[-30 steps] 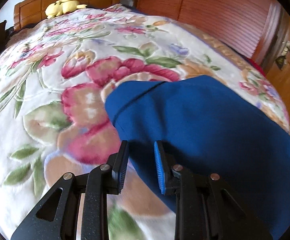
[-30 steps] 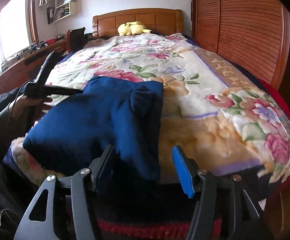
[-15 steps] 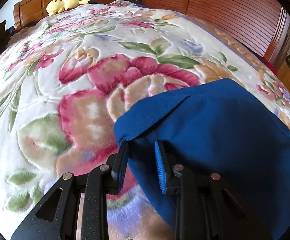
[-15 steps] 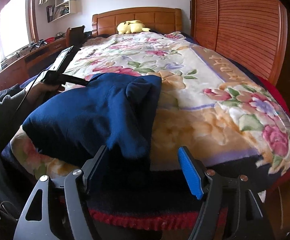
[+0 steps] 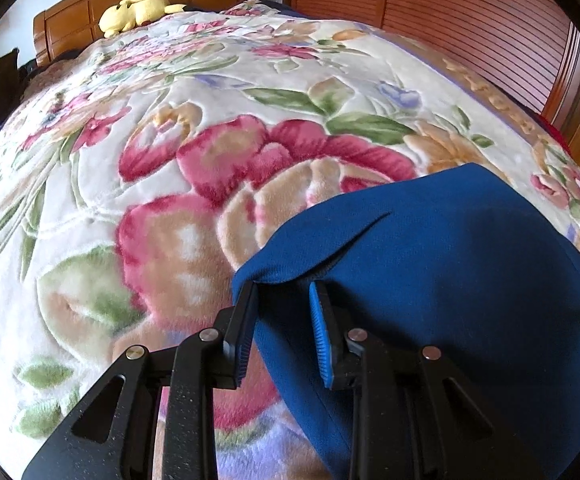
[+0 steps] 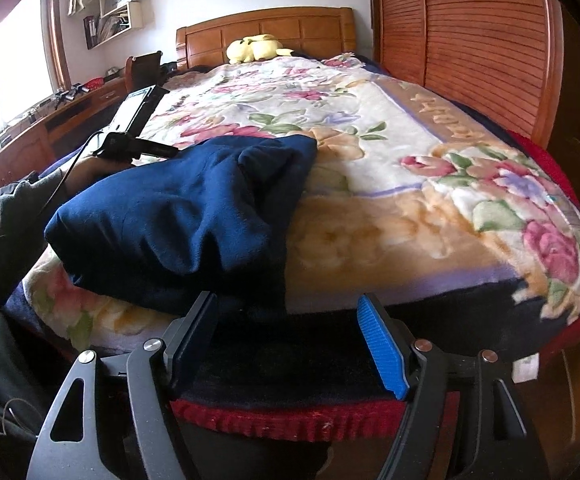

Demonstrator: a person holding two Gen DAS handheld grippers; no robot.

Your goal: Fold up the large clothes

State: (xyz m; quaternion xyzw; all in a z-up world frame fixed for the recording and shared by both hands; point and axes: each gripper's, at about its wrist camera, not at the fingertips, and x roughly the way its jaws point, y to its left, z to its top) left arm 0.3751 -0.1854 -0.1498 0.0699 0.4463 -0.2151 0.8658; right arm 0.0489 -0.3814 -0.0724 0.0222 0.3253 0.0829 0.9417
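Note:
A dark blue garment lies folded in a bundle on the floral blanket near the foot of the bed; it also shows in the right wrist view. My left gripper sits low over the garment's left corner, with its jaws a little apart and the blue edge lying between them, not pinched. It also shows from outside in the right wrist view, at the garment's far left side. My right gripper is wide open and empty, just off the foot of the bed, below the garment's hanging edge.
The floral blanket covers the whole bed. A yellow plush toy lies by the wooden headboard. Louvered wooden wardrobe doors stand along the right. A desk runs along the left under the window.
My right gripper has opened wider and dropped back below the bed's foot edge, away from the garment. My left gripper has moved forward along the garment's left corner, its jaws a little wider.

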